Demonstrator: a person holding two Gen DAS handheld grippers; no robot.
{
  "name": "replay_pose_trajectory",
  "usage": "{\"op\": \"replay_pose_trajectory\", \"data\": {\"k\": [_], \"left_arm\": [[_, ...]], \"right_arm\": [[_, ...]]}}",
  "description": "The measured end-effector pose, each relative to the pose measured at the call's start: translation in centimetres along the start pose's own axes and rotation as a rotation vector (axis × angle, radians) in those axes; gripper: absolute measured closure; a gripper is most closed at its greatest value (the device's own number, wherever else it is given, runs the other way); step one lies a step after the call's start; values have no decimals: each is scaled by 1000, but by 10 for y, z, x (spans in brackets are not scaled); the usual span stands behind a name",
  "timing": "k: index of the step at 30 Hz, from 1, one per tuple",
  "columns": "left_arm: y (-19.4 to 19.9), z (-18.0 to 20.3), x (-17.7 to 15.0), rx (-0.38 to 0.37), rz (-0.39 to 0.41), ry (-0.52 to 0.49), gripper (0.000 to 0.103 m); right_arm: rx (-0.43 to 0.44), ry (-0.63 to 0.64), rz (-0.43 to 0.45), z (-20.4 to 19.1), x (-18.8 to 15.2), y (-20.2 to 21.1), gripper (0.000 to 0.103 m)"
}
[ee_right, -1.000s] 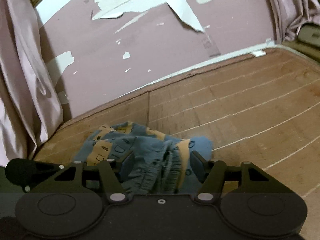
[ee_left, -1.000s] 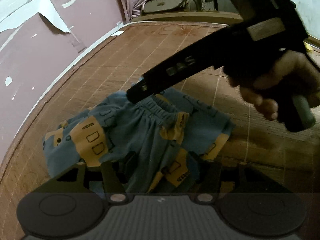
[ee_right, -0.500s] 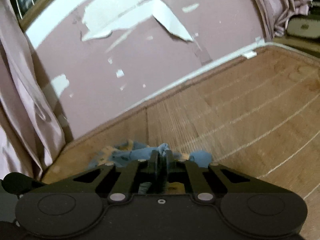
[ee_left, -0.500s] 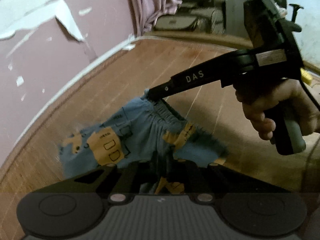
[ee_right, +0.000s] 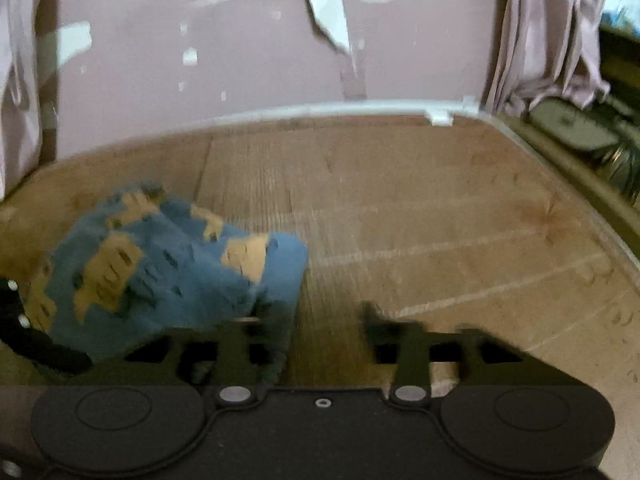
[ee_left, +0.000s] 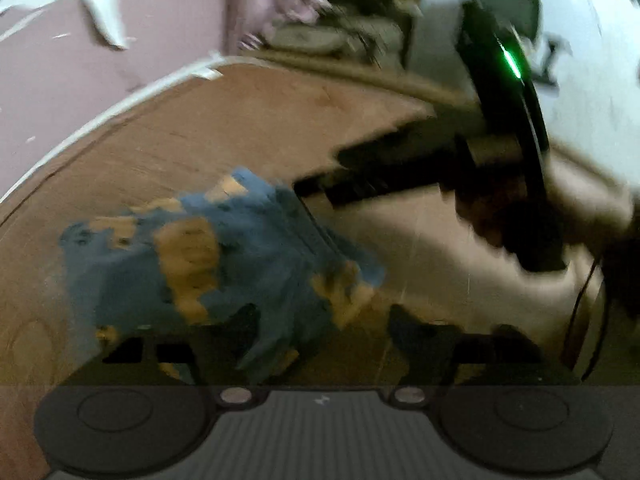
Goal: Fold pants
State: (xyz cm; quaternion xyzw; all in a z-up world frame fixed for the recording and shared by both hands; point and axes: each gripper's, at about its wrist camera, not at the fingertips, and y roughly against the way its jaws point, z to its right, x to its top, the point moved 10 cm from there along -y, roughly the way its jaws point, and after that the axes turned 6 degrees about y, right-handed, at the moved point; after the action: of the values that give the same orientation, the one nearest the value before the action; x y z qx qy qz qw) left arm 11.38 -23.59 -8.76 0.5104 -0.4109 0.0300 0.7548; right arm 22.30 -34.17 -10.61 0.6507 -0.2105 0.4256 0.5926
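The small blue pants with yellow prints (ee_left: 224, 268) lie bunched on the brown mat, left of centre in both blurred views; in the right wrist view they lie at the lower left (ee_right: 160, 272). My left gripper (ee_left: 324, 320) is open, its left finger against the cloth's near edge. My right gripper (ee_right: 316, 320) is open, its left finger touching the cloth's right edge, nothing held between the fingers. The right gripper's body (ee_left: 400, 172) shows in the left wrist view, its tip at the cloth's far side.
The brown mat (ee_right: 440, 208) stretches to the right of the pants. A pink wall with peeling paint (ee_right: 240, 40) borders the mat behind. A curtain (ee_right: 552, 32) and clutter (ee_left: 340, 32) stand past the mat's far corner.
Both grippers were shut on the pants half a second ago and have now opened and let go. The pants have dropped into a bunched heap, shifted left. Both views are motion-blurred.
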Motion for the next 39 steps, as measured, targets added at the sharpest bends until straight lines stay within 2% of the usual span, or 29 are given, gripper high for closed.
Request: {"op": "replay_pose_trajectory", "data": {"k": [2,3,5,7,8,9,11,15,17,21,24,25,27,29,31,33,35,39], "left_arm": [[20,-21,13,57,92,67,11],[28,-35,18,116,136,101,11],[38,-70,27,292,201,181,11],[39,-108,27,472,201,280,14],[36,-121,25,522,182,321,18],[29,-131,22,532,151,354,18],[15,-139,14,535,86,351,19],[6,-139,-8,604,54,231,13],[7,-137,-13,598,48,206,10],[20,-128,-18,518,64,239,9],[32,-126,-15,472,90,232,8],[34,-124,-13,442,102,242,7],[37,-122,-7,351,132,286,2],[32,-118,-2,259,141,328,0],[20,-120,2,234,114,344,0],[6,-126,9,240,87,327,2],[-3,-134,14,259,68,329,5],[-15,-147,22,219,47,417,8]], "right_arm": [[30,-15,47,-4,6,6,23],[44,-29,65,-7,8,8,21],[72,-43,89,-16,12,10,17],[77,-38,107,-26,13,11,15],[77,-23,103,-32,13,11,13],[74,-3,93,-37,12,9,12],[45,39,56,-44,6,5,12],[-23,126,-109,-45,-27,-1,10],[-34,146,-132,-46,-36,4,8],[-96,180,-135,-43,-39,27,6],[-90,158,-51,-39,-31,46,4],[-77,126,1,-36,-24,50,3],[-37,41,75,-28,-14,49,1],[6,-26,110,-18,-8,37,1],[34,-50,126,-10,-4,18,4],[59,-90,122,-2,-4,3,17],[97,-191,94,8,-9,-8,23],[164,-240,64,9,-15,-14,24]]}}
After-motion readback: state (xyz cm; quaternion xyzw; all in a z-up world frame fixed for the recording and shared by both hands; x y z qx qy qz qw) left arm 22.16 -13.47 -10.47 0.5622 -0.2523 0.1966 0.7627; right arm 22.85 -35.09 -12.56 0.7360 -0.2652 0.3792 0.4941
